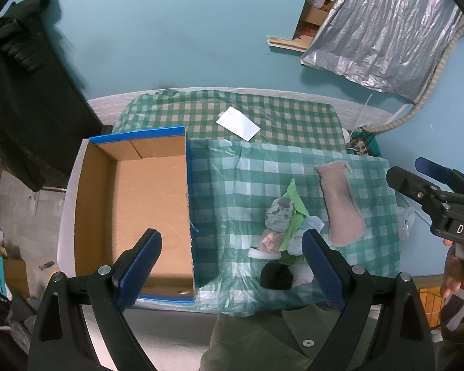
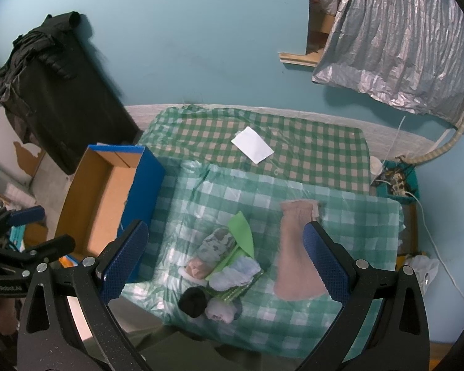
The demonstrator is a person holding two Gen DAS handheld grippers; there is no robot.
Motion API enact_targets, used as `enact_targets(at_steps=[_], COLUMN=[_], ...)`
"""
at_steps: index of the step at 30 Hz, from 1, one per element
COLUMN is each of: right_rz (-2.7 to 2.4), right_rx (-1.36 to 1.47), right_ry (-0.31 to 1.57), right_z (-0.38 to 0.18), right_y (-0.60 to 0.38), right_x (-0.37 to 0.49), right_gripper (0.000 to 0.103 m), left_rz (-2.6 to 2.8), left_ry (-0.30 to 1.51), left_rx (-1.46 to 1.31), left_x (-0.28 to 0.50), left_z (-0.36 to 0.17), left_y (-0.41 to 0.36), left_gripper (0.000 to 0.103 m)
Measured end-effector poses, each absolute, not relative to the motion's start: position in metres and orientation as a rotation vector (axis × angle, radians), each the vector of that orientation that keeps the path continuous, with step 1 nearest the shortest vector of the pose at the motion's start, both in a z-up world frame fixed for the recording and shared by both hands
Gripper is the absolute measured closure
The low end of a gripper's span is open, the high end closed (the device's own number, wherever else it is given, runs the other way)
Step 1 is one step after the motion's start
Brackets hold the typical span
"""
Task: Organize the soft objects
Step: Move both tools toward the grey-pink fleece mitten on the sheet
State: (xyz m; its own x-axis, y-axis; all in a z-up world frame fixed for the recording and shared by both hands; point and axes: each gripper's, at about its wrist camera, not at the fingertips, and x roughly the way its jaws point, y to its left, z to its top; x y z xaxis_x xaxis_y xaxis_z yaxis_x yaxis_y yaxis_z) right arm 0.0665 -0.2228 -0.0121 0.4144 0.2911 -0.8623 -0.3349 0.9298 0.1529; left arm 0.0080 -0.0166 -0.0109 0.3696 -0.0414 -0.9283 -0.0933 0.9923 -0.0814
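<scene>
A heap of soft things lies on the green checked cloth: a camouflage roll (image 1: 278,213) (image 2: 217,244), a green cloth (image 1: 295,216) (image 2: 242,235), a pale blue cloth (image 2: 235,275), a pink roll (image 2: 196,268), a black ball (image 1: 275,275) (image 2: 193,301) and a white-pink roll (image 2: 221,310). A flat pink pouch (image 1: 340,204) (image 2: 297,256) lies to their right. An open cardboard box (image 1: 139,210) (image 2: 99,204) with blue sides stands to the left and holds nothing. My left gripper (image 1: 232,266) is open above the box's right wall. My right gripper (image 2: 224,266) is open above the heap.
A white card (image 1: 238,123) (image 2: 253,144) lies on the far checked cloth. A black garment (image 2: 55,86) hangs at the left. A silver sheet (image 2: 396,37) hangs on the blue wall at the right. A power strip (image 2: 396,182) with cables sits beyond the table's right edge.
</scene>
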Motion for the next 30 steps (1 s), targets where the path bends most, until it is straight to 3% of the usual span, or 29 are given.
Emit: enact_targets(at_steps=[30], right_rz=[0.381], right_rx=[-0.027], right_ry=[1.108], right_z=[-0.019], right_y=[-0.252], right_x=[0.063], right_gripper=[0.002], left_rz=[-0.026], left_ry=[1.235], left_rx=[-0.119], left_x=[0.022], left_z=[-0.018], left_y=[-0.04], left_gripper=[0.01])
